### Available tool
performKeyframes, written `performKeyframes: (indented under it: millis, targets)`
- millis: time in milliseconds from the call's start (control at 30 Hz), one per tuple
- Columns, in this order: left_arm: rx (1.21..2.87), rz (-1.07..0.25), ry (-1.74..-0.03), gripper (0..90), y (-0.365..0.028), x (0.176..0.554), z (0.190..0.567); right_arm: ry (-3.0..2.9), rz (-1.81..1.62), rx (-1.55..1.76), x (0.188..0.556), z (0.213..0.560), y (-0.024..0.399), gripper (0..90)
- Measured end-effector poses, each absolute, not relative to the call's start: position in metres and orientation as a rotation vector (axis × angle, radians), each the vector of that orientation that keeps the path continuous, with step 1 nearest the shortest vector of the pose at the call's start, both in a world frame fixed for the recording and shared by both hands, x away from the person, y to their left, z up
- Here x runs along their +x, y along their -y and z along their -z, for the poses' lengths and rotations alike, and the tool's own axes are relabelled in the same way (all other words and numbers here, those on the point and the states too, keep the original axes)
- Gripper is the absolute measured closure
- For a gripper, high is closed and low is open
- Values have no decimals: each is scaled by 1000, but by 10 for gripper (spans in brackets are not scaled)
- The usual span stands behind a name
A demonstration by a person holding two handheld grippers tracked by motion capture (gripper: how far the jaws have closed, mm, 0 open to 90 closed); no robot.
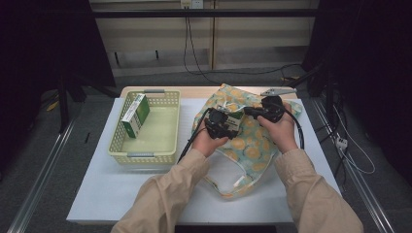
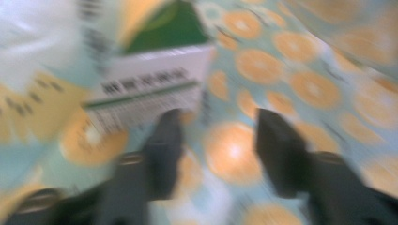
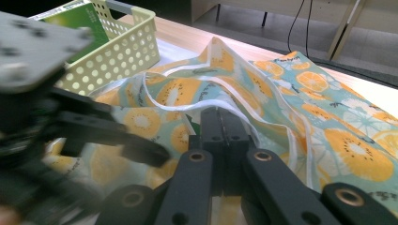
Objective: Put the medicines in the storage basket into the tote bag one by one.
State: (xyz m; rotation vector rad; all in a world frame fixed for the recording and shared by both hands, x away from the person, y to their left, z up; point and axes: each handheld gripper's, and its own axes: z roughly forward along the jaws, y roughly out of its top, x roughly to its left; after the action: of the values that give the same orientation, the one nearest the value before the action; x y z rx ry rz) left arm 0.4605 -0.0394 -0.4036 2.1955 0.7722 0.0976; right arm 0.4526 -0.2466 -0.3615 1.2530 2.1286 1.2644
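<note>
Both forearms reach in from six o'clock, sleeves converging toward twelve. The left hand-held gripper [image 1: 219, 124] has its jaws apart, nothing between them. The right hand-held gripper [image 1: 266, 109] has its jaws pressed together.

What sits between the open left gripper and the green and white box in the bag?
Nothing visible. In the left gripper view the left gripper has parted jaws just short of the box, which lies exposed on the fruit-print bag.
</note>
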Motion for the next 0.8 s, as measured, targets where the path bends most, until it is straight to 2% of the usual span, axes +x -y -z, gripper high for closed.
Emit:
performKeyframes:
  millis: [133,533,800]
  targets:
    - [2236,-104,-699,274,23,442,386,-2136,-1264,1248,452,363,245,900]
    - [2255,-124,-682,93,-35,439,362,-2154,-1261,1242,450,364,243,900]
    - [2270,-129,-652,68,-68,446,351,-2160,-1271,1235,448,366,242,900]
